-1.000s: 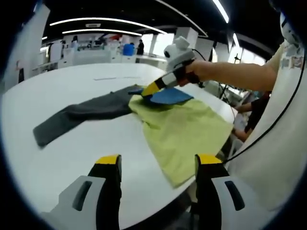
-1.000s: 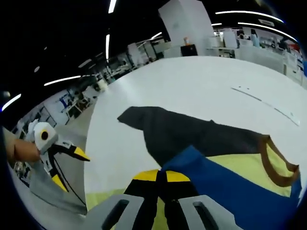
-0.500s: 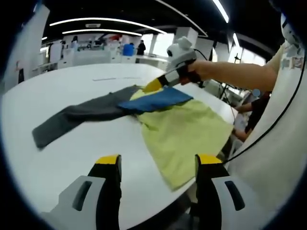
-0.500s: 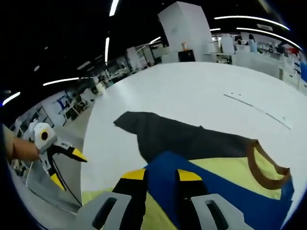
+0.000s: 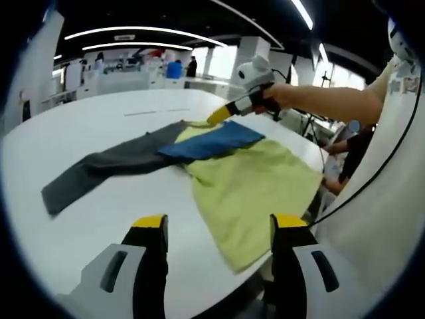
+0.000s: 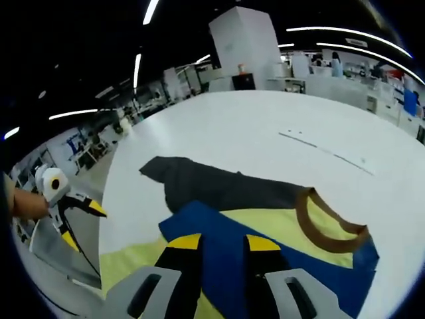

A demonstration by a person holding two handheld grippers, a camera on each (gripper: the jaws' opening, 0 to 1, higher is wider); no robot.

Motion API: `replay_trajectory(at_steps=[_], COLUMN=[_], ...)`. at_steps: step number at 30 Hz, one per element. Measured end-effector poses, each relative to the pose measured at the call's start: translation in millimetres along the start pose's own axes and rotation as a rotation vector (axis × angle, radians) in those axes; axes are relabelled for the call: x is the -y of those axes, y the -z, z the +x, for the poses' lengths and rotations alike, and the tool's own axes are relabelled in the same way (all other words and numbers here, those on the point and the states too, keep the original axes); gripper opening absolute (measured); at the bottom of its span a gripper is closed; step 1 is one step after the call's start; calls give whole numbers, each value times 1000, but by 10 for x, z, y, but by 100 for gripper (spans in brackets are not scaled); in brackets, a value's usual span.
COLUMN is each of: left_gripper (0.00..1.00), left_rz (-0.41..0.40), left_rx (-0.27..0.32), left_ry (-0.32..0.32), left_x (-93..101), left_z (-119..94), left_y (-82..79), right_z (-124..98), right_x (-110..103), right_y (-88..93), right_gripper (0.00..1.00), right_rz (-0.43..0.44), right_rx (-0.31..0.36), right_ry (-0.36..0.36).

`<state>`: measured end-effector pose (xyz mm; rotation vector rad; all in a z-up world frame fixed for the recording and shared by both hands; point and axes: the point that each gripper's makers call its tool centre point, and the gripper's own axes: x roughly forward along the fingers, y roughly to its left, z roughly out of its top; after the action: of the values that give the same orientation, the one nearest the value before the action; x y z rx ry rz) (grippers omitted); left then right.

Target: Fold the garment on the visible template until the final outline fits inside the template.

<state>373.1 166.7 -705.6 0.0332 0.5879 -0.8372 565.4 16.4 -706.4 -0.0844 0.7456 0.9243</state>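
A garment lies spread on the white round table (image 5: 99, 119). Its yellow-green body (image 5: 252, 179) reaches the table's near edge, a blue sleeve (image 5: 209, 141) is folded flat across its top, and a dark grey sleeve (image 5: 106, 163) stretches out to the left. My left gripper (image 5: 219, 229) is open, held back from the garment above the table's near edge. My right gripper (image 5: 214, 119) hovers just over the blue sleeve's far end. In the right gripper view my right gripper (image 6: 222, 242) is open above the blue sleeve (image 6: 219, 222), beside the brown collar (image 6: 325, 229) and the grey sleeve (image 6: 212, 186). The left gripper (image 6: 82, 224) stands open at the left.
A person's bare arm (image 5: 319, 103) and white clothing (image 5: 392, 173) take up the right side. Thin line marks (image 5: 149, 111) cross the far part of the table (image 6: 265, 126). Desks and a white pillar (image 6: 246, 40) stand far behind.
My right gripper opened and let go of the blue sleeve, which now lies flat over the garment's top. The right gripper has lifted and drawn back a little; the left stayed put.
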Motion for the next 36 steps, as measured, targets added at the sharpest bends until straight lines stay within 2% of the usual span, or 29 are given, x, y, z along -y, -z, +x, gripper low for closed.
replay_trajectory(at_steps=[18,36], left_gripper=[58,58], left_rz=[5,39], left_rx=[-8,-28], left_ry=[1,22], left_x=[96,174], left_z=[70,200], left_y=[-38,-108], right_z=[-548,-946], right_x=[668,1107], right_y=[177,384], right_gripper=[17,12], right_rz=[39,71], right_rx=[22,41], right_ry=[121,209])
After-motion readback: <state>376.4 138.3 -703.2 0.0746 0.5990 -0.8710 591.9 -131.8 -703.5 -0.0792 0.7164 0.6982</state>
